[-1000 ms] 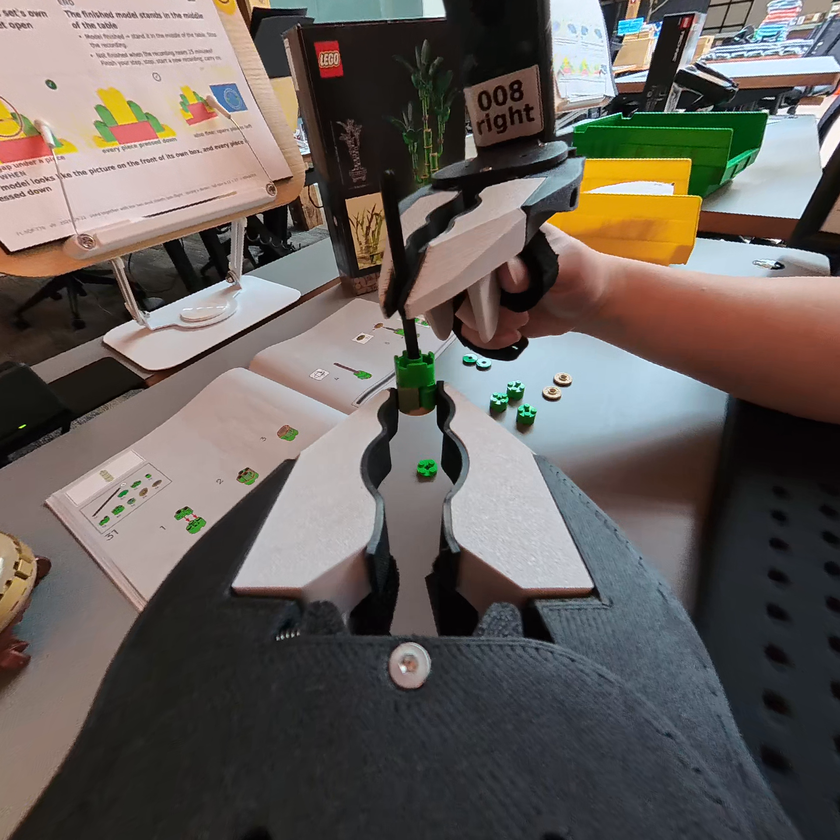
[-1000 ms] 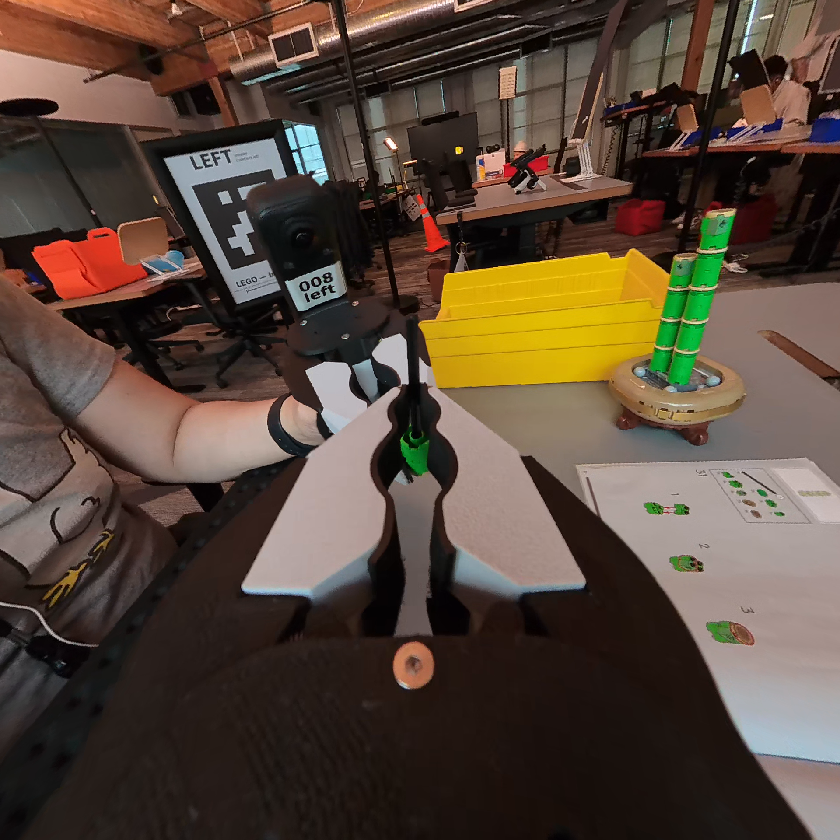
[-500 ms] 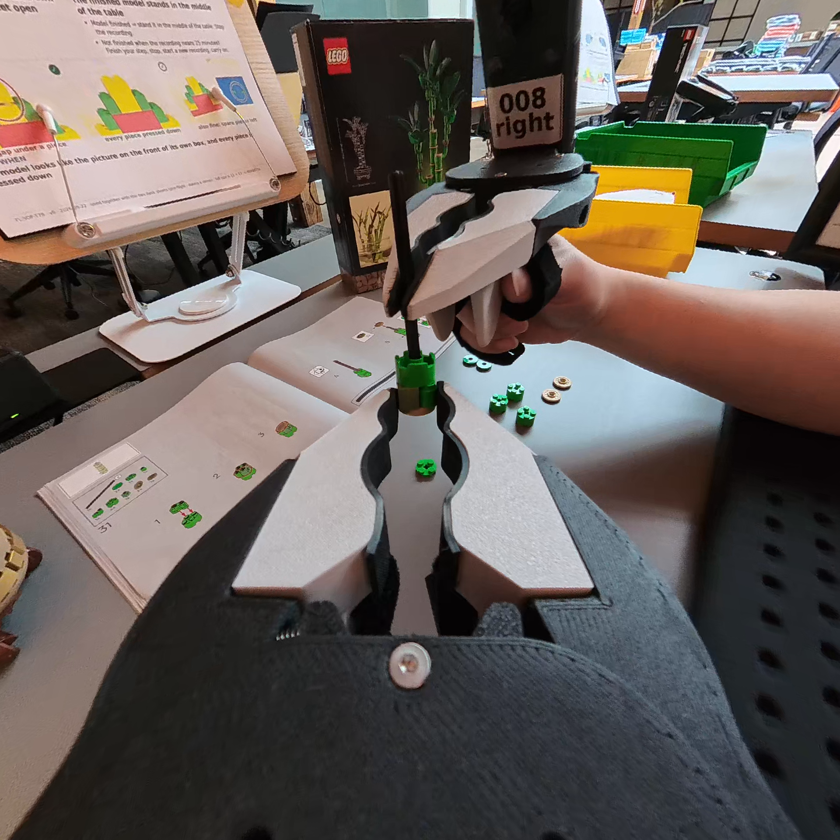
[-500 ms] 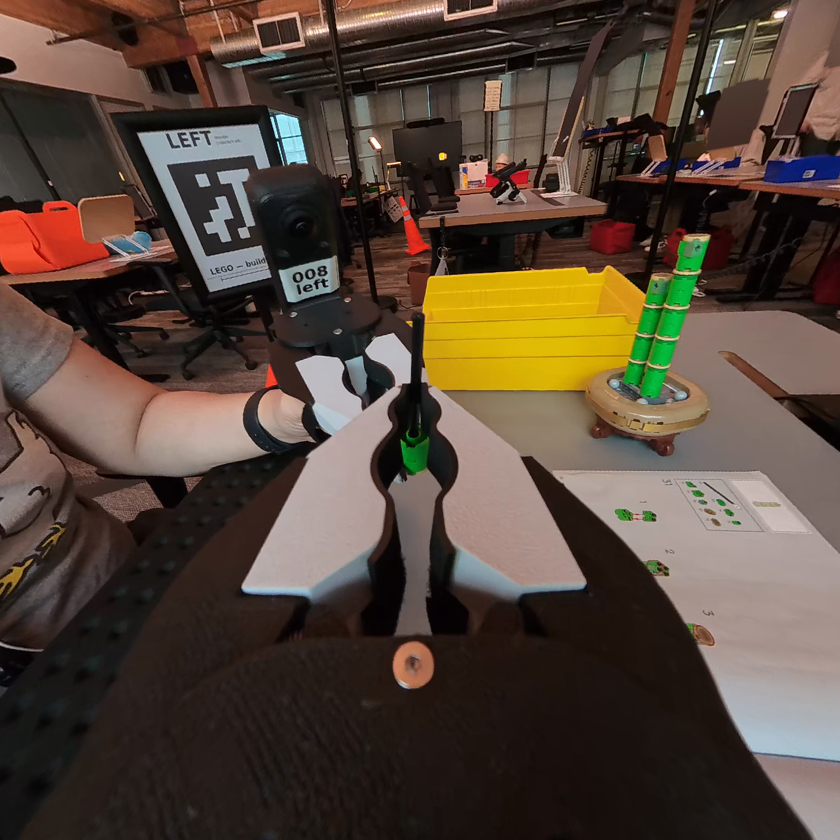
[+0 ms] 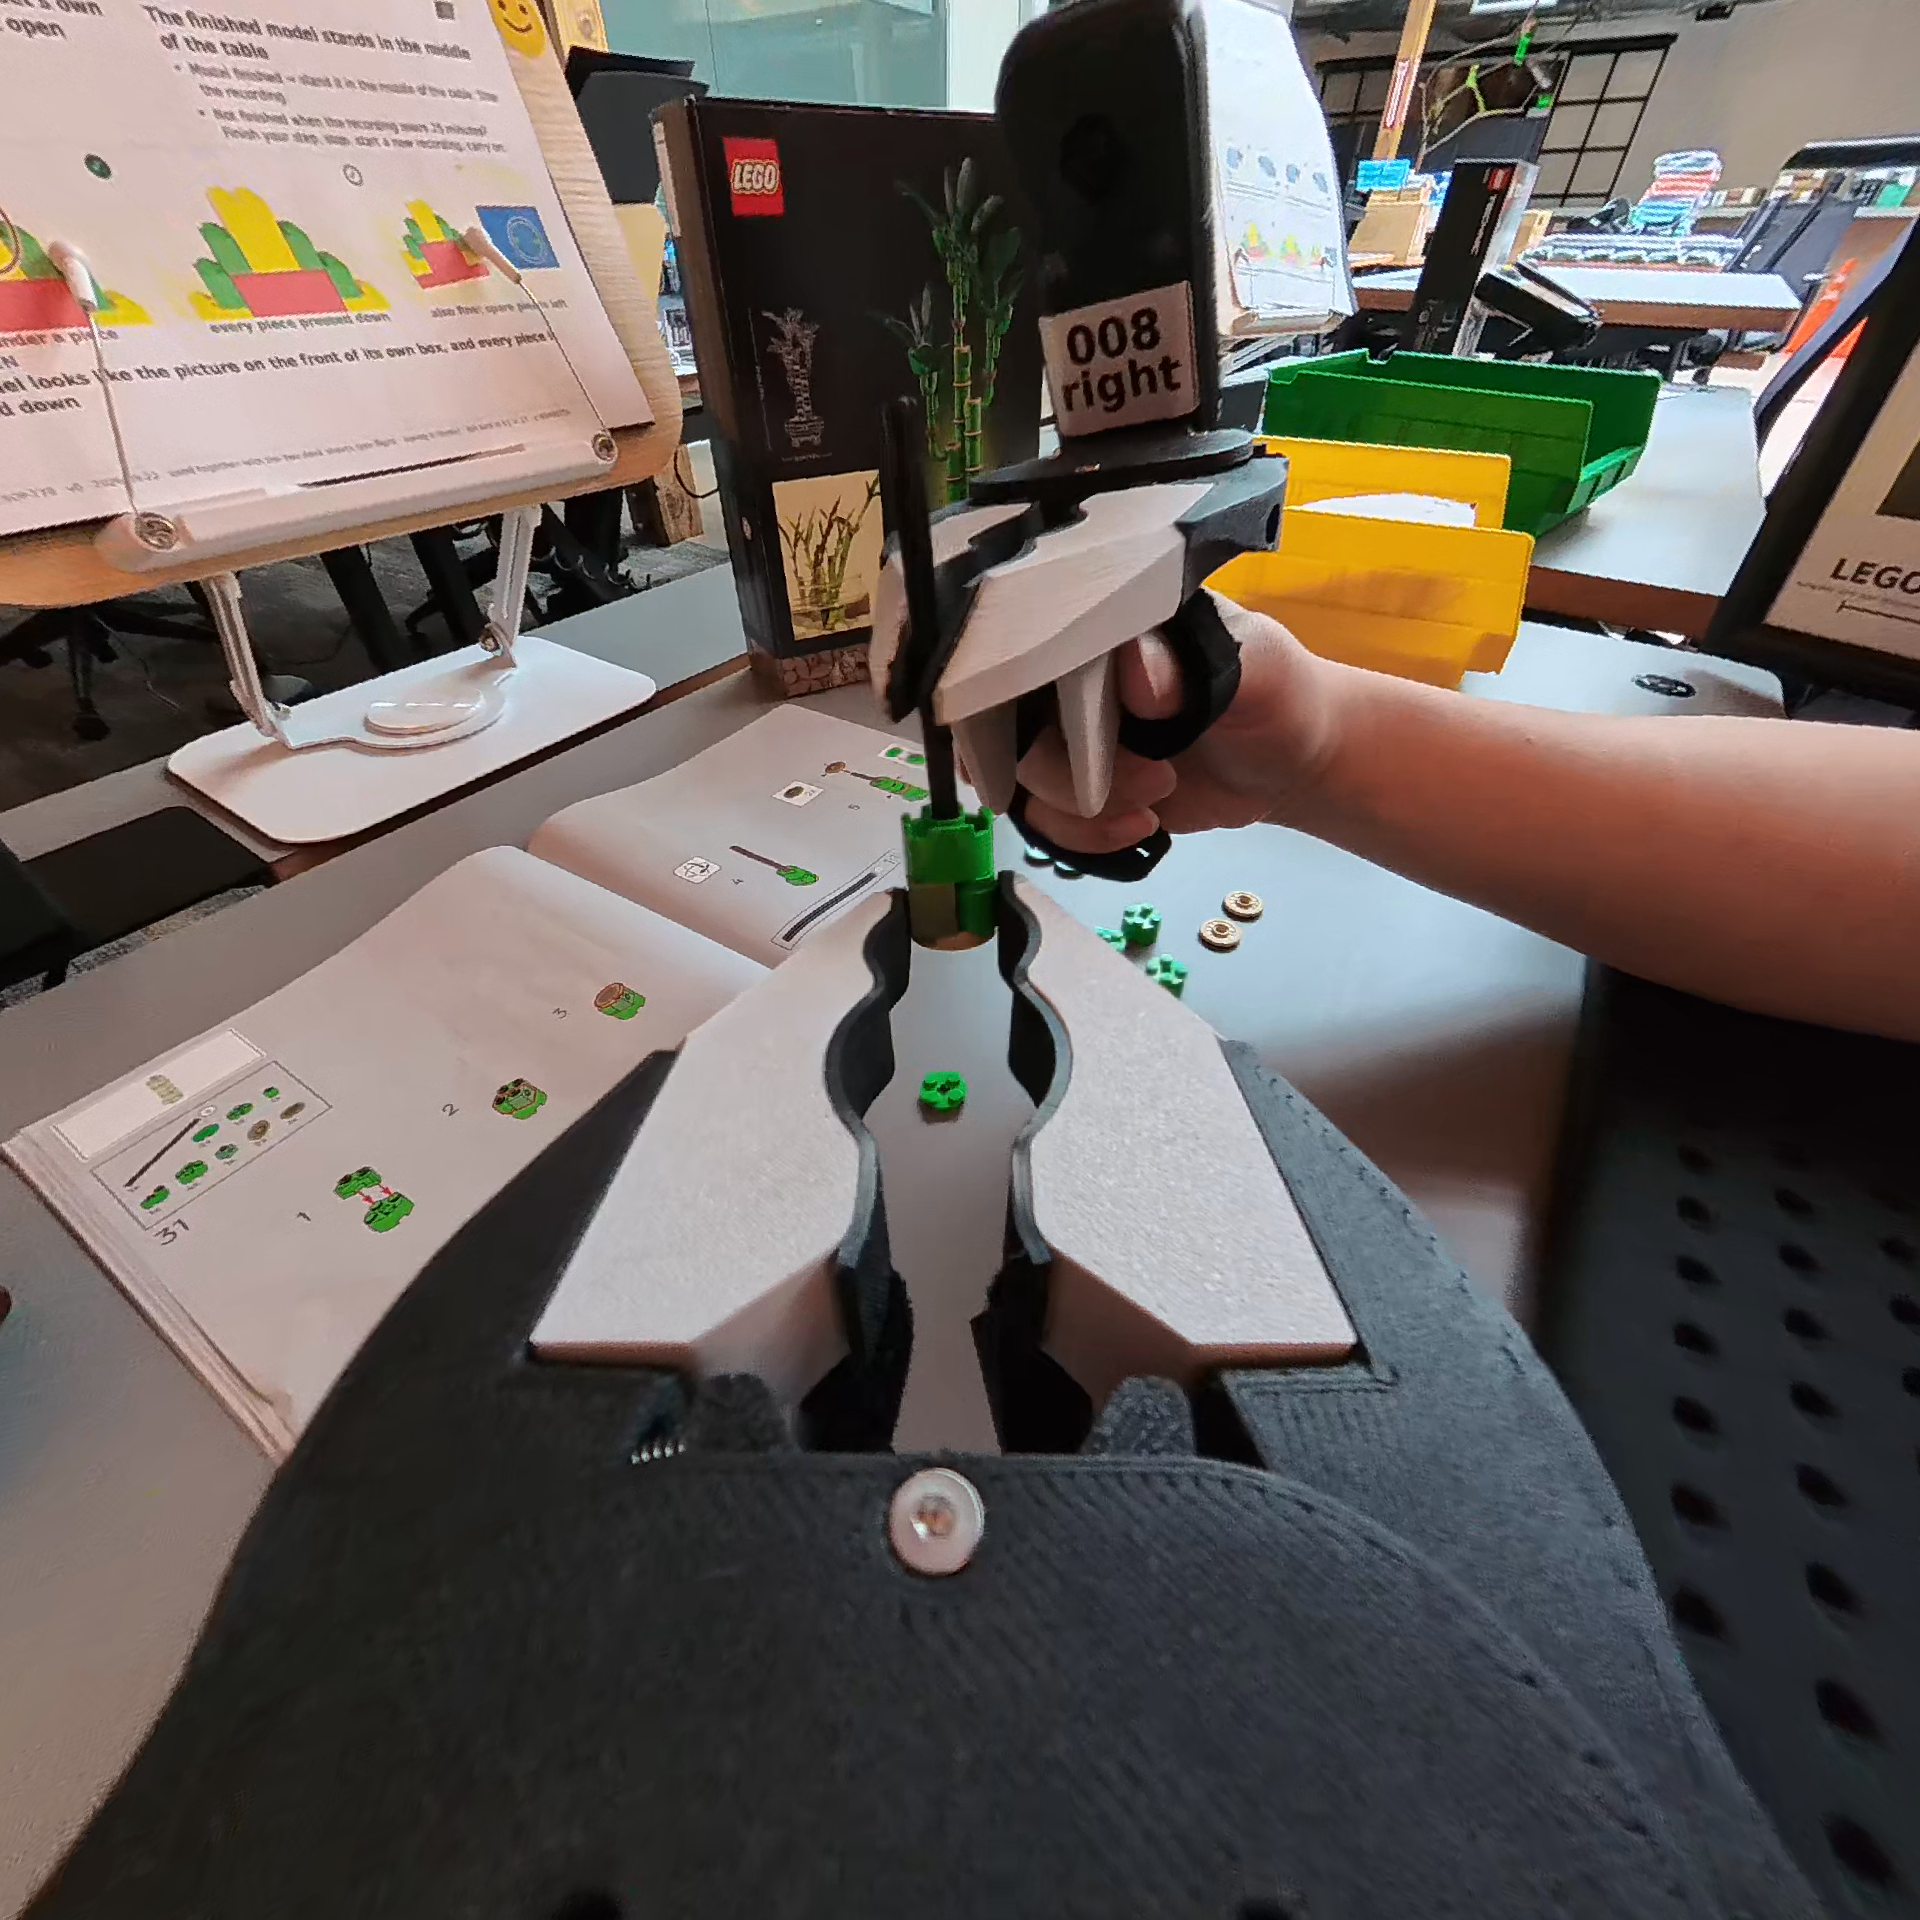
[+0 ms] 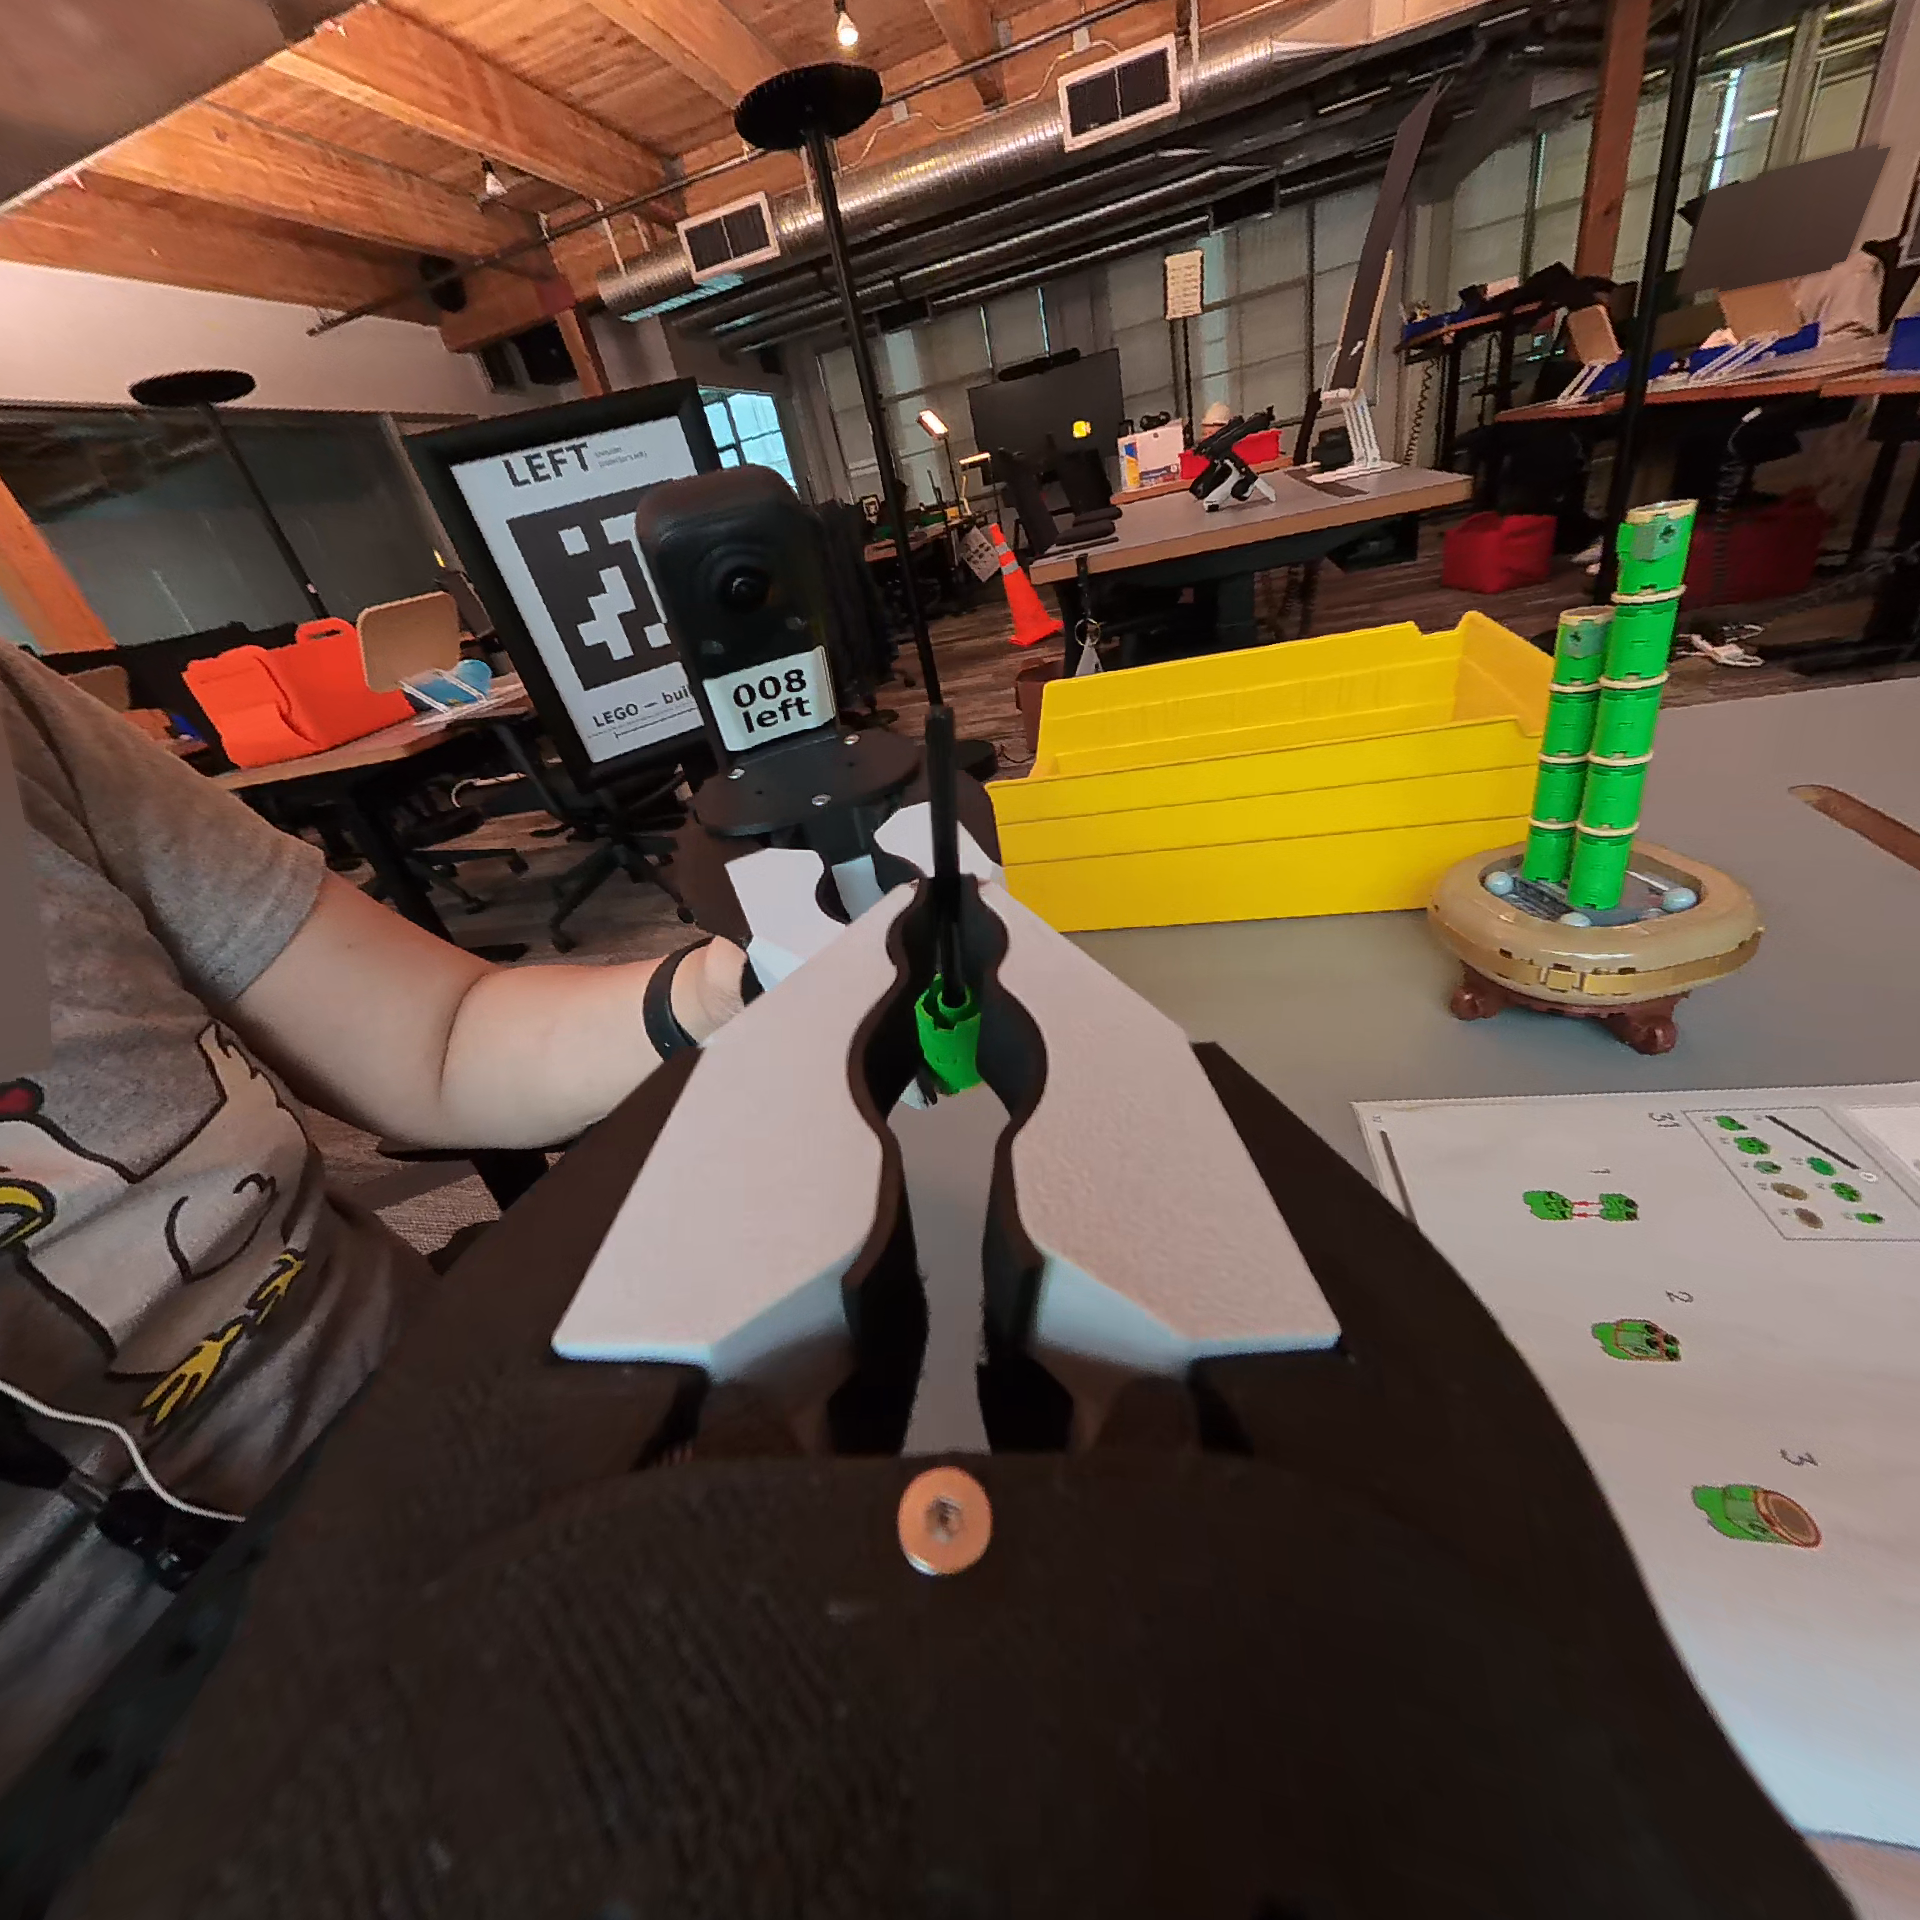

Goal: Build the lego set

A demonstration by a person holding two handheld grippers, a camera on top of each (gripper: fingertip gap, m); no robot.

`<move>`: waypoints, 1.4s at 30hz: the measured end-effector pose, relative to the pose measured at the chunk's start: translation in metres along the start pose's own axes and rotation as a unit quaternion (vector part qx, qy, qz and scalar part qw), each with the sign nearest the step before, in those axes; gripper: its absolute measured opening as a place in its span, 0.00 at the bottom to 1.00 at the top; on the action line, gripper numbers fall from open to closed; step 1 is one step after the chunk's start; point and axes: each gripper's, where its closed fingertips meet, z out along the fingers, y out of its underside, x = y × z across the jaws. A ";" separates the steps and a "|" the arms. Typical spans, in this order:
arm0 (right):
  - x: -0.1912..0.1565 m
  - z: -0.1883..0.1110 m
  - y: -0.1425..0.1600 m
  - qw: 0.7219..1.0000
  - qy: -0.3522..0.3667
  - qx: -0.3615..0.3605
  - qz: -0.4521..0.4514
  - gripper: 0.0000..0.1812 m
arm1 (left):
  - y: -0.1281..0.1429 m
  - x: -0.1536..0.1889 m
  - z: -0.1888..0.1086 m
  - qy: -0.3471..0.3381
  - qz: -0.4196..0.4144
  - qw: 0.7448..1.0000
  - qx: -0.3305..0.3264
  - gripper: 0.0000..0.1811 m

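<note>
While clamped narrow on the green round stack [image 5: 948,878], left gripper [image 5: 951,914] holds it upright above the table [image 5: 1351,1039]; right gripper [image 6: 943,914] pinched on the black axle [image 6: 940,800] rising from that stack. Seen only from the left: loose green studs [image 5: 1141,923] and tan discs [image 5: 1229,920] beside the open booklet [image 5: 416,1039]. Seen only from the right: bamboo model [image 6: 1600,769] standing well apart, near the yellow bin [image 6: 1268,790].

Both views bright and evenly lit; we note ceiling lamps [image 6: 847,26] and daylight through far windows [image 6: 1278,312]; shadows soft; strong fisheye bending at edges; mild blur on the instruction sheet [image 5: 291,239]; our centres stay sharp.
</note>
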 end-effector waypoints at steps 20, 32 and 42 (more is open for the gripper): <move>-0.001 -0.008 -0.013 0.996 0.037 0.001 -0.082 0.29 | -0.007 0.013 -0.003 0.117 -0.138 0.983 0.029 0.08; 0.008 0.007 0.004 0.832 0.192 -0.211 -0.476 0.68 | -0.010 0.018 -0.012 0.202 -0.235 0.950 0.034 0.08; 0.009 0.009 0.017 0.820 0.181 -0.249 -0.482 0.53 | 0.000 0.026 -0.009 0.213 -0.228 0.950 0.002 0.08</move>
